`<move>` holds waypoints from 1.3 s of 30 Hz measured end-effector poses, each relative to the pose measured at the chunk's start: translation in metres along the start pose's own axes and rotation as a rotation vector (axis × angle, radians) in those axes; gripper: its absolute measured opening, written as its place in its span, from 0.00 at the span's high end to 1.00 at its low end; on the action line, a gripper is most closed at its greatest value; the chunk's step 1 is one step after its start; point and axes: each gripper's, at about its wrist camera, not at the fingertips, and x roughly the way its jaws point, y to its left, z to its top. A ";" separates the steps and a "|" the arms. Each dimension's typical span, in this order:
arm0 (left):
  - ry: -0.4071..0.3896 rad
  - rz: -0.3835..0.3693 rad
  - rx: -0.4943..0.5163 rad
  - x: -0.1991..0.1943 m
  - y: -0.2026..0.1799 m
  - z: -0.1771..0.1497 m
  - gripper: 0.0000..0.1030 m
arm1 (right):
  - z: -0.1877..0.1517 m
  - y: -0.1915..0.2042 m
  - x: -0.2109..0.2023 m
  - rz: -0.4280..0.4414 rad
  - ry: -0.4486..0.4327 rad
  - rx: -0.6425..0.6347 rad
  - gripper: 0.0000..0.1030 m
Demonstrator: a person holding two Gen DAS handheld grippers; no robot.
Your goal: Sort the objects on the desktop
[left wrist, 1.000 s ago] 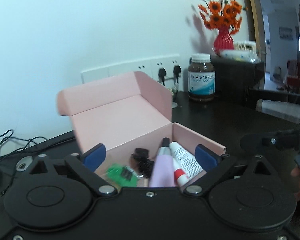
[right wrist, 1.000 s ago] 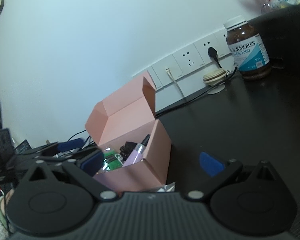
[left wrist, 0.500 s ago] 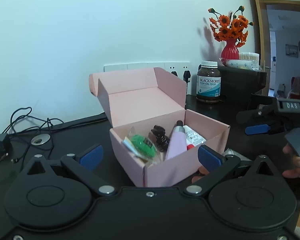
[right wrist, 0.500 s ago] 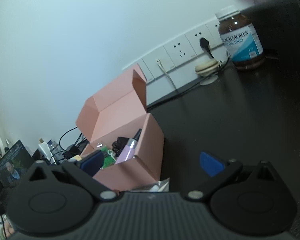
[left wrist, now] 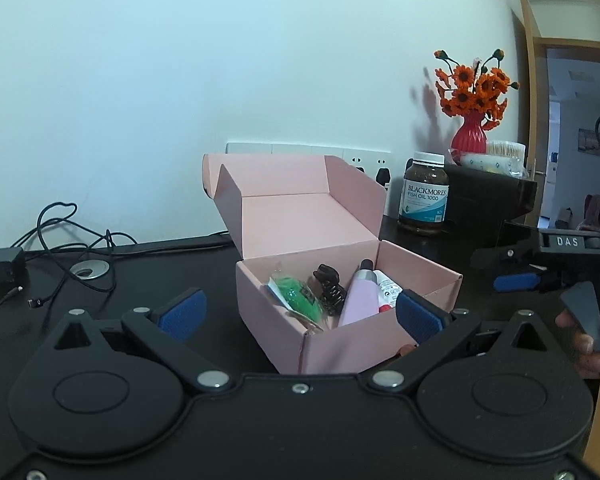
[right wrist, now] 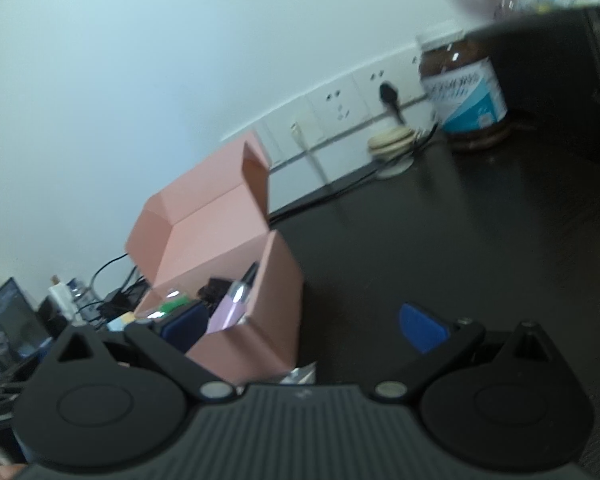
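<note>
Currently, at the left edge of the black tabletop (left wrist: 180,256), a small black power adapter (left wrist: 2,266) lies with loose black cables (left wrist: 72,240) trailing beside a round metal grommet (left wrist: 90,269). The left gripper (left wrist: 300,314) is released, its blue-padded fingers (left wrist: 182,312) spread wide and empty, just short of the pink cardboard box (left wrist: 340,344). That box stands near the tabletop's middle with its lid raised and holds, from left to right, a green item in clear wrap (left wrist: 296,294), a black hair claw clip (left wrist: 330,286), a lilac tube with a dark cap (left wrist: 358,300) and a white tube with a red cap (left wrist: 388,292). A brown fish-oil bottle with a white lid (left wrist: 424,194) stands toward the rear edge, right of the box. The right gripper (right wrist: 302,324) is likewise released and empty, its left finger touching or just beside the box's near corner (right wrist: 252,340); the blur prevents telling which.
</note>
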 end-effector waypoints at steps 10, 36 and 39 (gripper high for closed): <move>0.010 0.009 -0.020 0.000 0.003 -0.001 0.00 | 0.000 0.013 0.001 0.017 0.019 -0.093 0.01; 0.019 0.031 -0.046 0.003 0.007 0.000 0.00 | -0.005 0.024 -0.005 0.047 0.008 -0.168 0.01; 0.016 0.033 -0.032 0.003 0.005 0.000 0.00 | -0.006 0.028 -0.006 0.044 0.003 -0.196 0.01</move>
